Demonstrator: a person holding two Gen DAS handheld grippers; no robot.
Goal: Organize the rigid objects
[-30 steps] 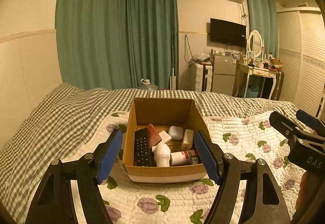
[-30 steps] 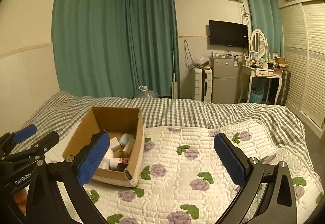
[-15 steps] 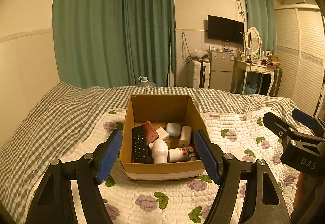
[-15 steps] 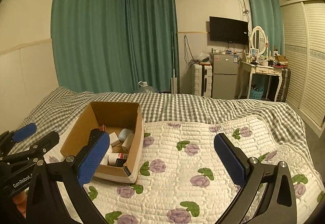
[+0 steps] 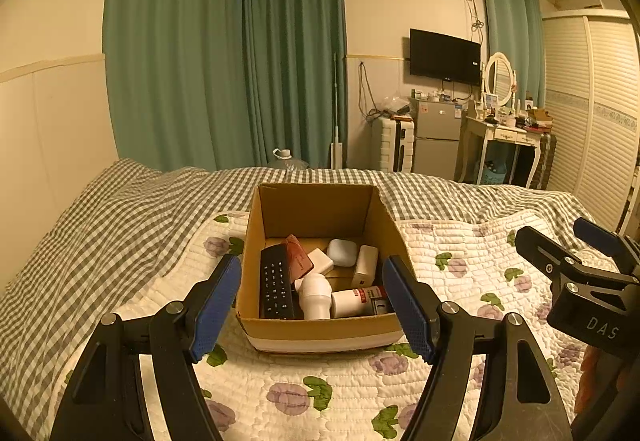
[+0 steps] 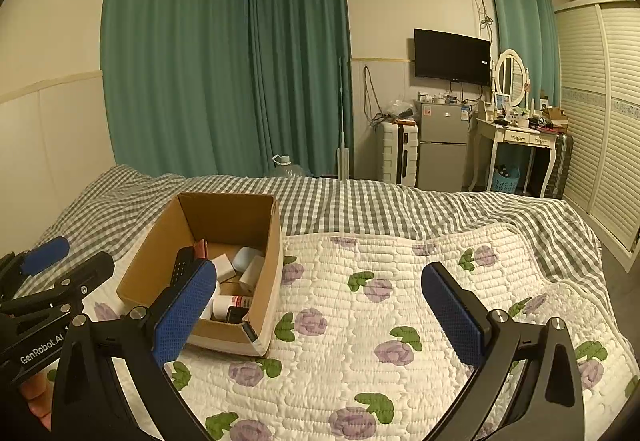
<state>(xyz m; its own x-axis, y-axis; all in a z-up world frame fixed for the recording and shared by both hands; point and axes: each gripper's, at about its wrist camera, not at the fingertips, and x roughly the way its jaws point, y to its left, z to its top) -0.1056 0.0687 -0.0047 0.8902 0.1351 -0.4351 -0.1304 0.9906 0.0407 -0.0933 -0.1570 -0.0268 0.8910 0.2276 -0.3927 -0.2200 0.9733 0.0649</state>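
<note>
An open cardboard box (image 5: 320, 333) sits on the floral quilt; it also shows in the right wrist view (image 6: 160, 237). Inside lie a black remote (image 5: 275, 287), a reddish pack (image 5: 298, 259), white chargers (image 5: 366, 265), a pale blue case (image 5: 342, 252) and white bottles (image 5: 316, 297). My left gripper (image 5: 314, 305) is open and empty, its fingers either side of the box's near wall. My right gripper (image 6: 320, 315) is open and empty over the quilt, right of the box; it also shows in the left wrist view (image 5: 576, 261).
The bed carries a white floral quilt (image 6: 380, 301) over a grey checked cover (image 6: 400, 205). Beyond the bed stand green curtains (image 5: 224, 61), a suitcase (image 5: 390, 145), a small fridge (image 5: 436, 137) and a dressing table (image 5: 504, 141). A wardrobe (image 6: 600, 101) lines the right wall.
Both cameras have drawn back and risen slightly, so the box sits a little farther and lower in view. Both grippers stay open and empty.
</note>
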